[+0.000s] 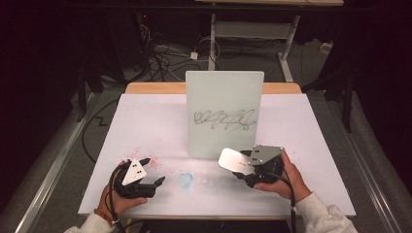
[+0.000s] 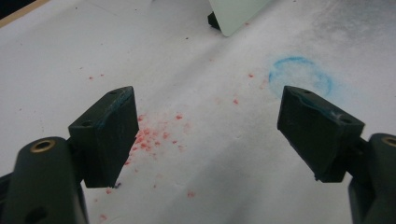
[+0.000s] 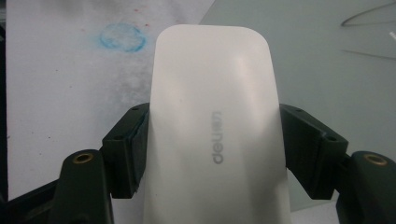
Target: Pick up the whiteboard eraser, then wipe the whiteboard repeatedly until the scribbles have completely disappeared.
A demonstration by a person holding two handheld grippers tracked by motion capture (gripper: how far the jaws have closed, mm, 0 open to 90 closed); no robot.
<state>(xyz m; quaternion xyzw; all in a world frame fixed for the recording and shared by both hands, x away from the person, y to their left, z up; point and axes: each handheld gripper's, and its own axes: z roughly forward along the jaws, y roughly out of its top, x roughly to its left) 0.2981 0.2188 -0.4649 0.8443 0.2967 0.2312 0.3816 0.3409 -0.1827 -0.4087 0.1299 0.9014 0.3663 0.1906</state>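
The white eraser (image 1: 233, 160) sat pinched between the jaws of the right gripper (image 1: 252, 167), low beside the standing whiteboard (image 1: 224, 114). The scribble (image 1: 225, 119) was up and ahead of it. The left gripper (image 1: 148, 171) rested farther off, jaws spread wide and holding nothing.

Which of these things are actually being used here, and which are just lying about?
In use:
- white eraser, clamped in the right gripper
- whiteboard with black scribble
- left gripper, open, empty

Lying about:
- red specks
- blue ring stain
- floor cables

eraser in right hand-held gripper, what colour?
White eraser with grey lettering, clearest in the right gripper view.
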